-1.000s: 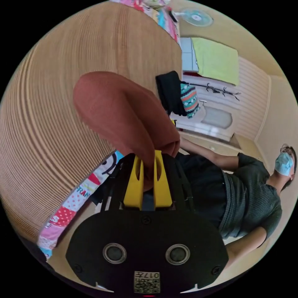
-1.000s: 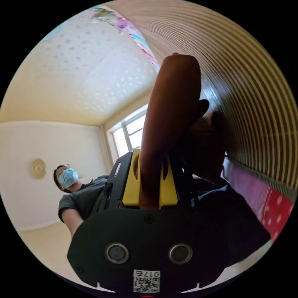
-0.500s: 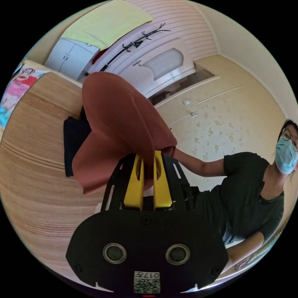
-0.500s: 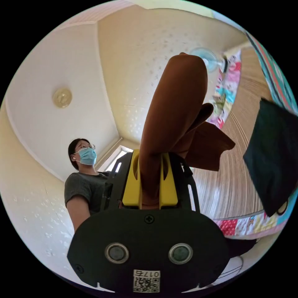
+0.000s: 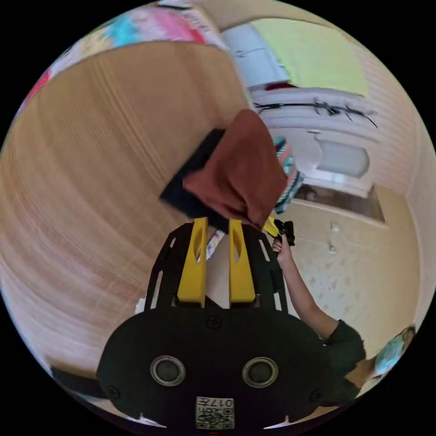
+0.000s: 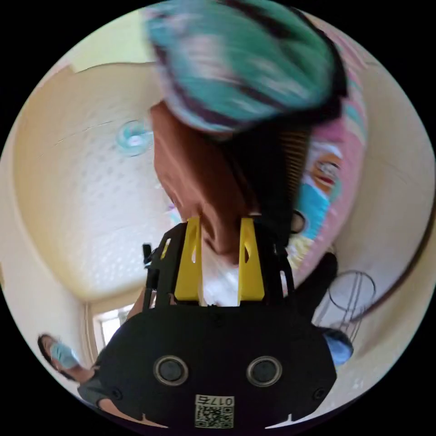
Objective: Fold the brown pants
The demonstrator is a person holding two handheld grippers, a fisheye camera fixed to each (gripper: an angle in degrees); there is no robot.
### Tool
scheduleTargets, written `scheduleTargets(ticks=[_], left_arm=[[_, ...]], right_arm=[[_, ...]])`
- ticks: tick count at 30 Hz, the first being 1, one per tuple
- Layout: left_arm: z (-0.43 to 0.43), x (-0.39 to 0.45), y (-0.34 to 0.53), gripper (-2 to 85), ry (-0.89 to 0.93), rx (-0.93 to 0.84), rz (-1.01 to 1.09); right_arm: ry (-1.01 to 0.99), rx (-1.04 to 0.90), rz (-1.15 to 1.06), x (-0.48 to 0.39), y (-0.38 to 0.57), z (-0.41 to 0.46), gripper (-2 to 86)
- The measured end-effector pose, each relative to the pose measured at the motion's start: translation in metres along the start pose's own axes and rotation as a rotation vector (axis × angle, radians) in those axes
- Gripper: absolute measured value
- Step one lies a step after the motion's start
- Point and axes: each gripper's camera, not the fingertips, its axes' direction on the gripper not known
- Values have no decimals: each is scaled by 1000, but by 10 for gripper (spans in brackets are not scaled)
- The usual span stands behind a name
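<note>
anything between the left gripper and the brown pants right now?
Nothing visible. The left gripper is open, and the brown pants lie just past its tips on a dark garment on the mat. The right gripper sits at the pants' near edge, off to one side.

Your left gripper [image 5: 217,223] has its yellow jaws apart, nothing between them. The brown pants [image 5: 240,170] sit folded just beyond the jaw tips, lying on a dark garment [image 5: 193,179] on the wooden surface [image 5: 91,172]. A teal patterned cloth [image 5: 287,175] pokes out from behind the pants on the far side from the wood. Beside the pants' near corner, your other hand [image 5: 281,247] holds the right gripper [image 5: 278,228]; its jaw state isn't readable.
</note>
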Motion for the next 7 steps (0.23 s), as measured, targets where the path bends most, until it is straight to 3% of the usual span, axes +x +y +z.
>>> scheduleTargets(ticks=[3,7], left_arm=[[-14,-126,117,78,-14,-23,-314],[-18,-229,348,78,90,2,-638]], right_arm=[[23,-110,246,80,33,39,29],[-234,-66,434,158,116,62,12]])
